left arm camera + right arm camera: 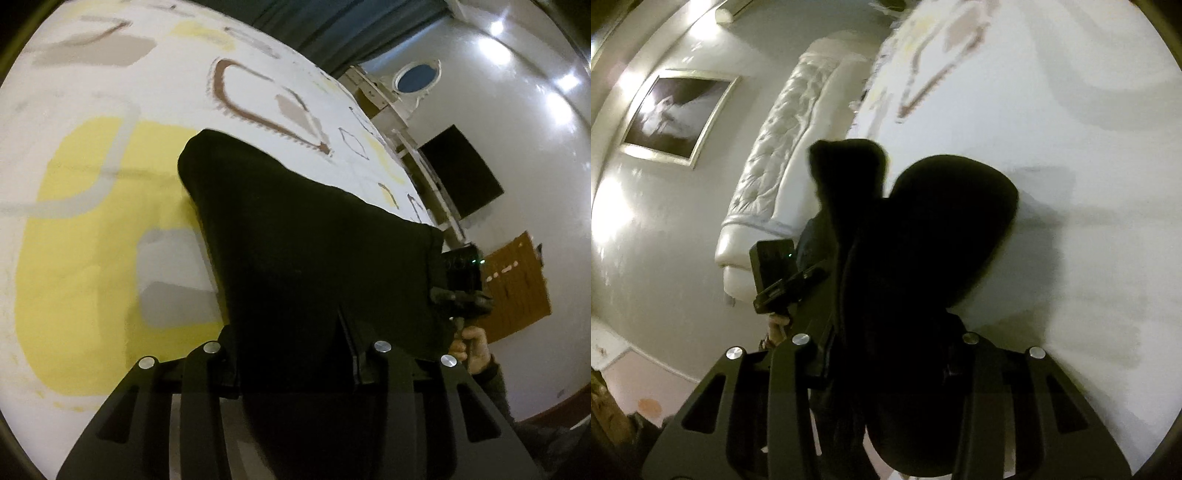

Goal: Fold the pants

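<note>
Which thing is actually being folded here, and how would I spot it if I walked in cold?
Find the big bed with its white bedspread patterned in yellow and brown shapes. Lifted above it hang the black pants, stretched between the left gripper and the right gripper. They are the only solid black cloth there, with no pattern at all.
</note>
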A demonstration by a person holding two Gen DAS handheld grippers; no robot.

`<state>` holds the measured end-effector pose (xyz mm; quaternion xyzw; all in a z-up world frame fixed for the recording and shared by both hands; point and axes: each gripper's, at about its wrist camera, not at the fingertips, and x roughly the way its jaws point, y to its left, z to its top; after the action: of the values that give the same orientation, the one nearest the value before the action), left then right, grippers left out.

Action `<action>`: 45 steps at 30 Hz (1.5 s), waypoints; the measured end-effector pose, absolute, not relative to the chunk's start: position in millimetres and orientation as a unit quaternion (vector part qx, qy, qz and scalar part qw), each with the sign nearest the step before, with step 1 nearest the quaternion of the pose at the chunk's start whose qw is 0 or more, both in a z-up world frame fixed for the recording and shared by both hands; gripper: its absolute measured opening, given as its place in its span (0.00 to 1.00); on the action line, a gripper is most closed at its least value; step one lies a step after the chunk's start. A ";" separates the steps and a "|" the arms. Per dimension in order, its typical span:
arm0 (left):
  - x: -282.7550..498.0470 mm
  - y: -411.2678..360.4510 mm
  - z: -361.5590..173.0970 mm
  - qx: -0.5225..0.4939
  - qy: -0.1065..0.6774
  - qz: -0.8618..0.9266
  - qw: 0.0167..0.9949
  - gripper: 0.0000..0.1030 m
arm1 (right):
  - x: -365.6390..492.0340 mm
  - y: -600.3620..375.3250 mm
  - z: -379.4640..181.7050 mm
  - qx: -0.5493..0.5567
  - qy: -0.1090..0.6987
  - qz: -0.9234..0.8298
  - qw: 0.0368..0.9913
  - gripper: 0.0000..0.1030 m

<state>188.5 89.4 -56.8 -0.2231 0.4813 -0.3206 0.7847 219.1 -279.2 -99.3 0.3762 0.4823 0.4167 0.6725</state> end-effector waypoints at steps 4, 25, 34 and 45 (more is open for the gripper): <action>186.5 87.1 -68.7 -0.237 0.473 -0.321 0.786 0.47 | 215.0 -282.6 -104.2 0.387 0.479 0.404 0.677 0.37; 70.0 65.9 -11.2 -0.053 0.359 -0.077 0.929 0.76 | 63.5 -251.1 -16.2 0.124 0.360 0.089 0.920 0.89; 20.9 45.3 -7.0 -0.077 0.338 -0.050 0.937 0.83 | 18.1 -177.3 -18.5 0.040 0.344 0.060 0.936 0.92; -4.9 12.8 -24.5 -0.003 0.346 -0.041 0.937 0.83 | 0.8 -177.0 -28.9 0.048 0.347 0.057 0.935 0.92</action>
<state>-4.9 12.8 -24.5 -0.0030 0.3463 -0.0410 0.9372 0.8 -177.0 -28.9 0.0479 0.3473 0.0568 0.9348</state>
